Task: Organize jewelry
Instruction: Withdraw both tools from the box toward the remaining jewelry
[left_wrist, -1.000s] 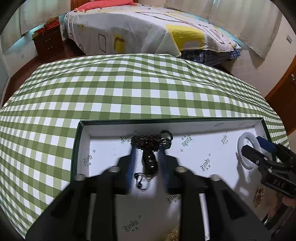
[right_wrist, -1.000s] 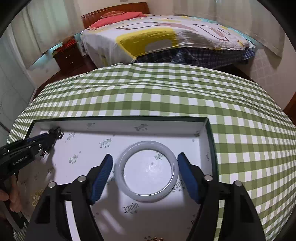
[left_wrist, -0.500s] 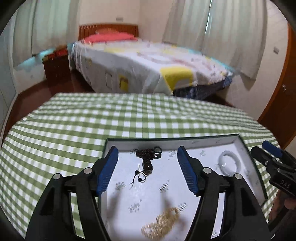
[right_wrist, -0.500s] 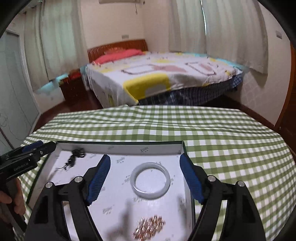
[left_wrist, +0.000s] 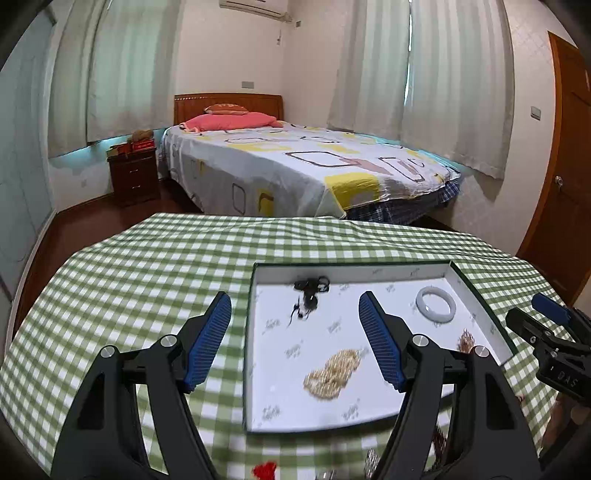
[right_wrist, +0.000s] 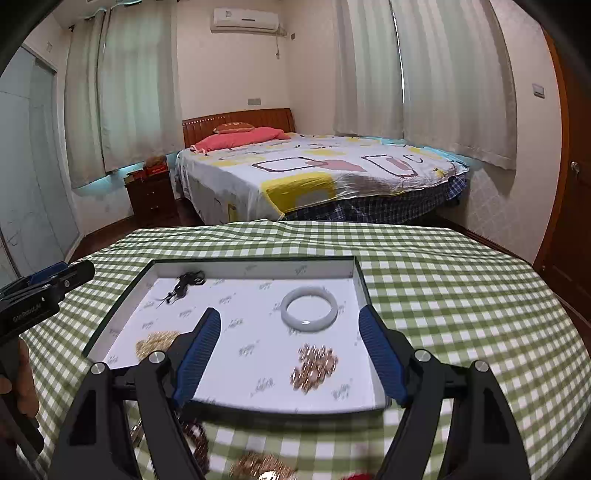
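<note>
A white tray with a dark green rim (left_wrist: 249, 332) (right_wrist: 255, 263) lies on the green checked table (left_wrist: 129, 295). Inside it are a black corded necklace (left_wrist: 308, 291) (right_wrist: 186, 282), a pale jade bangle (left_wrist: 421, 309) (right_wrist: 308, 326), a gold chain heap (left_wrist: 332, 373) (right_wrist: 155, 341) and a rose-gold heap (right_wrist: 314, 367) (left_wrist: 466, 339). My left gripper (left_wrist: 292, 300) hangs open above the tray's near left part, nothing between its pads. My right gripper (right_wrist: 288, 313) is open too, raised over the near right part, short of the bangle. Each gripper also shows at the edge of the other view.
Loose jewellery lies blurred on the cloth in front of the tray: a red piece (left_wrist: 264, 470), dark beads (right_wrist: 195, 439) and a gold piece (right_wrist: 258, 466). Beyond the table stand a bed (left_wrist: 295, 166) and a nightstand (left_wrist: 133, 173). A wooden door (left_wrist: 569, 166) is at the right.
Both grippers have drawn back and risen away from the tray. The left jaws have widened off the black necklace, which stays in the tray. The bangle lies where it was.
</note>
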